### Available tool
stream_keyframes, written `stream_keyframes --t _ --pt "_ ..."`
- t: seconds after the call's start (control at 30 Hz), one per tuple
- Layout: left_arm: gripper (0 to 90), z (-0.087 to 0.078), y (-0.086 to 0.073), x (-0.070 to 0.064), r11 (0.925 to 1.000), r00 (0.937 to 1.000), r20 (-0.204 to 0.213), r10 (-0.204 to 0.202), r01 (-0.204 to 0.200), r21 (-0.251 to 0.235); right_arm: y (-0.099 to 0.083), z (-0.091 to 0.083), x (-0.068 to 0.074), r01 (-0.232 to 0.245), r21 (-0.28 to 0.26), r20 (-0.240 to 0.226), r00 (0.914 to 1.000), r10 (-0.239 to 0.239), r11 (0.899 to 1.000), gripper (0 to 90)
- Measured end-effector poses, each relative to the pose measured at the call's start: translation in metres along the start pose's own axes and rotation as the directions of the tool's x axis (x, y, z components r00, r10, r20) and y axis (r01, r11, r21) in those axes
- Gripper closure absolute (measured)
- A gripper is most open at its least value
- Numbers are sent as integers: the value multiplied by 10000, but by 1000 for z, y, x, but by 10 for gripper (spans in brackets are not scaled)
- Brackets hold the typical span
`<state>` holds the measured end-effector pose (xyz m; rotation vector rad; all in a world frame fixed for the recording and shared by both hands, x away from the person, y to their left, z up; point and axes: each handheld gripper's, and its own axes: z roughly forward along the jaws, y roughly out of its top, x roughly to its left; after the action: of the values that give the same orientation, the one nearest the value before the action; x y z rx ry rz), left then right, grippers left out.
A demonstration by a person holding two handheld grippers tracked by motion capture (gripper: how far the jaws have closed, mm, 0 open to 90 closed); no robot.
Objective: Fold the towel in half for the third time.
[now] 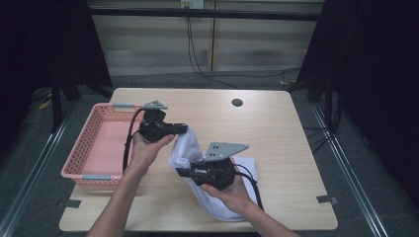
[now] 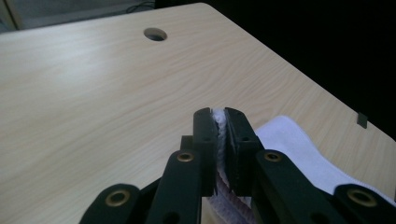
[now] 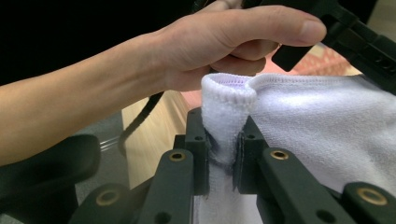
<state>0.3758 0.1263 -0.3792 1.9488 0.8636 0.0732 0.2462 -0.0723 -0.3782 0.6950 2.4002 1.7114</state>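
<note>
Pinching the white towel [image 1: 197, 148] tight, the left gripper [image 1: 184, 129] is holding one hemmed edge squeezed between its jaws. The right gripper [image 1: 182, 172] is clamping another edge between its jaws too. The towel is hanging between both, its far end lying on the table [image 1: 276, 128].

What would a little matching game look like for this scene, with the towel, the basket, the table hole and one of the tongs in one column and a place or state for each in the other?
Things:
1. white towel
2. pink basket
3. round hole
4. left tongs

Places or states:
A. on the table's left side
B. shut on a hemmed edge
C. near the table's far edge
D. lifted at one end, the rest lying on the table

Pairs: 1-D, 2-A, 3-C, 4-B
</note>
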Motion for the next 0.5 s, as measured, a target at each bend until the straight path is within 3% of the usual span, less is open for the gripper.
stream_keyframes --t 0.13,0.2,0.23,0.3,0.4,0.43,0.5 --pt "840 32 -2 -15 9998 9993 368 62 -70 198 -23 -25 -7 -398 -129 504 9979 404 9991 795" --pt "837 45 1 -21 9998 9983 589 23 -35 192 -32 -43 -10 -569 -209 864 9945 585 9982 795" --pt "834 45 1 -21 9998 9983 589 23 -35 192 -32 -43 -10 -569 -209 864 9945 585 9982 795" --pt "830 65 1 -32 9995 9960 893 80 -106 283 -54 -69 -11 -837 -153 1624 9831 851 9964 793" --pt "830 91 0 -49 9991 9919 1262 129 -179 387 -75 -86 -13 -1159 -17 1952 9741 1140 9933 792" --pt "830 91 0 -49 9991 9919 1262 129 -179 387 -75 -86 -13 -1159 -17 1952 9741 1140 9933 792" --pt "830 115 -2 -62 9957 9897 1412 233 -356 854 -95 -101 -14 -1481 234 2321 9628 1387 9887 789"
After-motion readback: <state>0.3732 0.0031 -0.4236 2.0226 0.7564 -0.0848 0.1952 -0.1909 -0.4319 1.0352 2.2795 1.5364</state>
